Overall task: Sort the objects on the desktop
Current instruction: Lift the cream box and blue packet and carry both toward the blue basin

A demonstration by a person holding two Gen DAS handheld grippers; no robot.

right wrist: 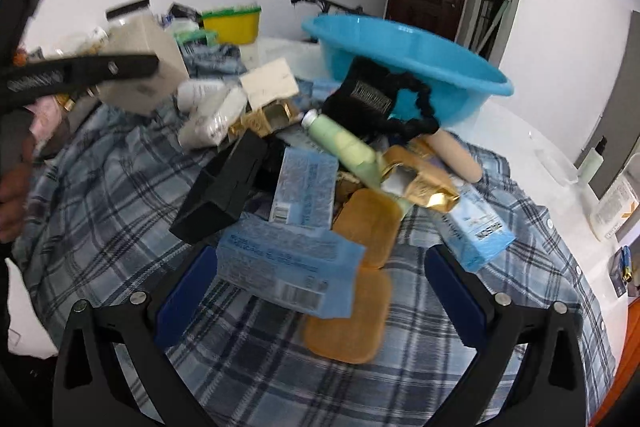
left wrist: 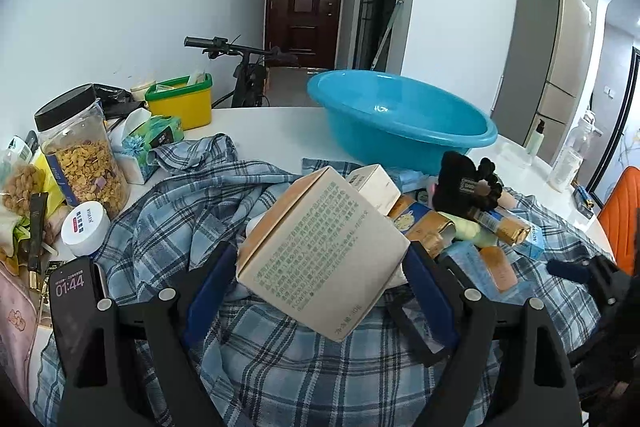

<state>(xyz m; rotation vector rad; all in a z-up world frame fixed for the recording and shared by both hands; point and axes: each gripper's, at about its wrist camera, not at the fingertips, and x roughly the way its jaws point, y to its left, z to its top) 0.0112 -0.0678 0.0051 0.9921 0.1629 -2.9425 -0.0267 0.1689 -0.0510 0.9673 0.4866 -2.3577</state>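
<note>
While clamped in left gripper (left wrist: 320,267) jaws, beige box (left wrist: 320,247) held above plaid shirt (left wrist: 180,227). Right gripper (right wrist: 320,291) jaws apart over same shirt, near blue packet (right wrist: 288,267).

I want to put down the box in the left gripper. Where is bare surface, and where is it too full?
The left gripper holds the beige box. Bare white table lies between the yellow bin and the blue basin. Bare plaid cloth lies left of the crowded pile.
</note>
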